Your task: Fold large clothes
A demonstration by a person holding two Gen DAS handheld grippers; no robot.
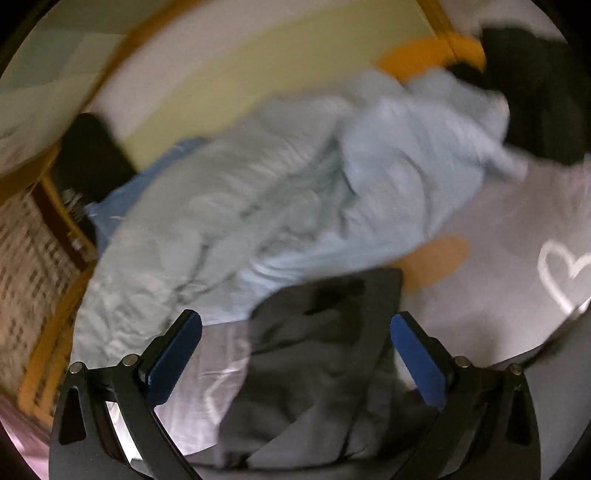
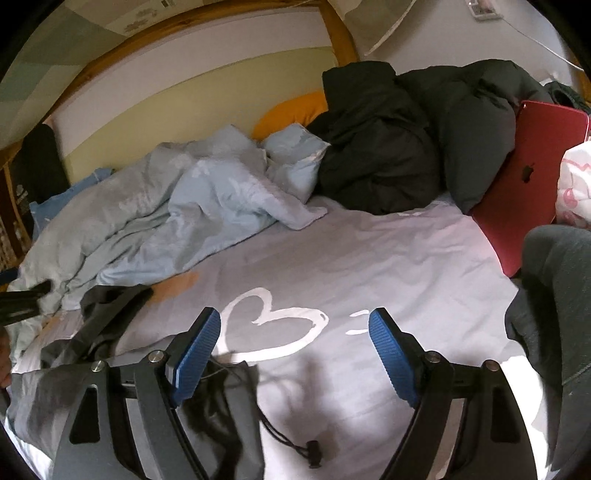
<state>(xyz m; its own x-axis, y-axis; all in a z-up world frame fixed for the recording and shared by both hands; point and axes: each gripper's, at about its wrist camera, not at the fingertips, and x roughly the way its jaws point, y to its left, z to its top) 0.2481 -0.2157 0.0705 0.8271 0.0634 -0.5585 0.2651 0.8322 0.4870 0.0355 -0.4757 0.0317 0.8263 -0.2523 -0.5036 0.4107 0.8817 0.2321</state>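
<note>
Signs on the bed: an apple logo and a drawn heart, no words to read

The red laptop (image 2: 524,177), leaning at the right edge of the bed, bears a dark apple logo (image 2: 527,172) on its lid, the one brand mark that can be made out. The grey bed sheet (image 2: 369,258) carries a white outlined heart (image 2: 273,325) with short white strokes just beside it; the same heart (image 1: 563,271) shows in the left wrist view, blurred. A pale strip along the wooden bed frame (image 2: 147,20) has small print too tiny to read. No numbers can be read anywhere.
</note>
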